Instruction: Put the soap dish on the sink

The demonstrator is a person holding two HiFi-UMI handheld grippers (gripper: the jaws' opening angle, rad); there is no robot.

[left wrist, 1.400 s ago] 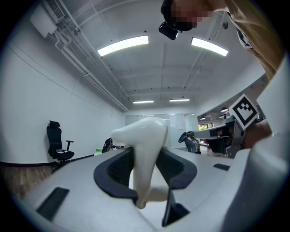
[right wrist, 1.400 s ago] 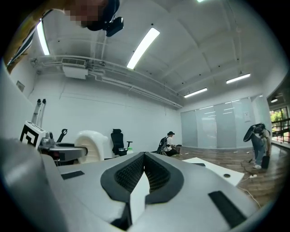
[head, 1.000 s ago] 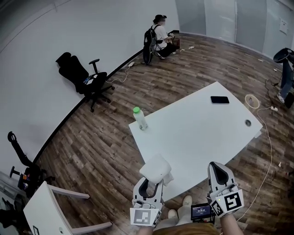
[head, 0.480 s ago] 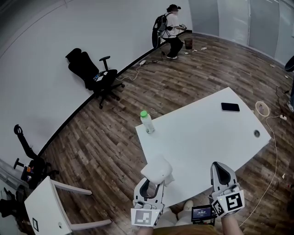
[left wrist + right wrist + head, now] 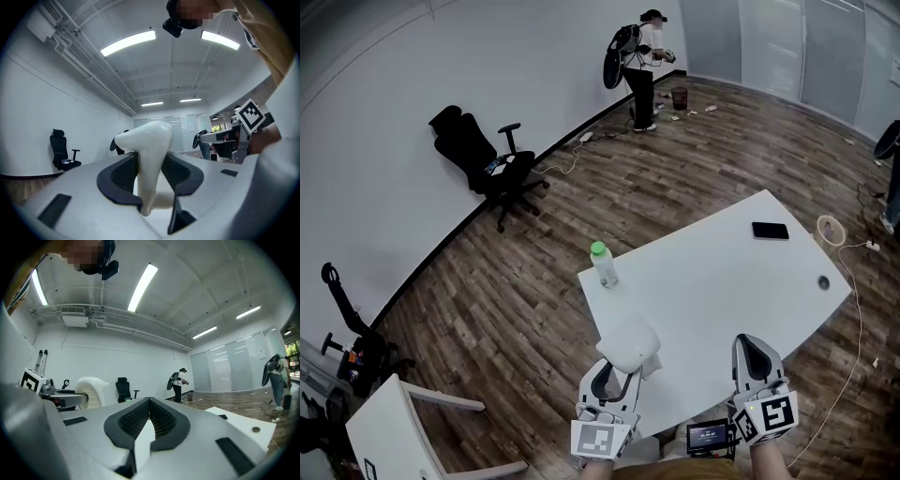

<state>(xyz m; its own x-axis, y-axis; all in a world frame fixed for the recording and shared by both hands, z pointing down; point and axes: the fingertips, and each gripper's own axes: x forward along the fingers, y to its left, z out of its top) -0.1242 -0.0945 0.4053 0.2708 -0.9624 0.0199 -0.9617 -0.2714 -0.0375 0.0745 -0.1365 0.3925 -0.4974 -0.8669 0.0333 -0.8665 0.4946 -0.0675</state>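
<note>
Two hand-held grippers show at the bottom of the head view, both pointing level over the near edge of a white curved-edged table (image 5: 712, 281). The left gripper (image 5: 616, 377) has its dark padded jaws pressed against either side of a glossy white moulded soap dish (image 5: 628, 345). The dish stands on edge between the pads and rises above them, over the table's near left edge. The right gripper (image 5: 754, 349) has its jaws closed, with the pads meeting at the tips and nothing between them.

On the table ahead, a clear plastic bottle with a green cap (image 5: 603, 264) stands upright near the left corner, well apart from the dish. A black flat phone (image 5: 770, 230) lies near the far edge, and a small round cable hole (image 5: 823, 281) sits by the right corner.

Around the table is dark wood-plank flooring. A black office chair (image 5: 483, 159) stands against the white wall on the left, and a person with a backpack (image 5: 642, 56) stands by the far wall. A white coiled cable (image 5: 830, 228) lies on the floor past the table's right side, and a white-topped stand (image 5: 398, 436) fills the bottom left corner.
</note>
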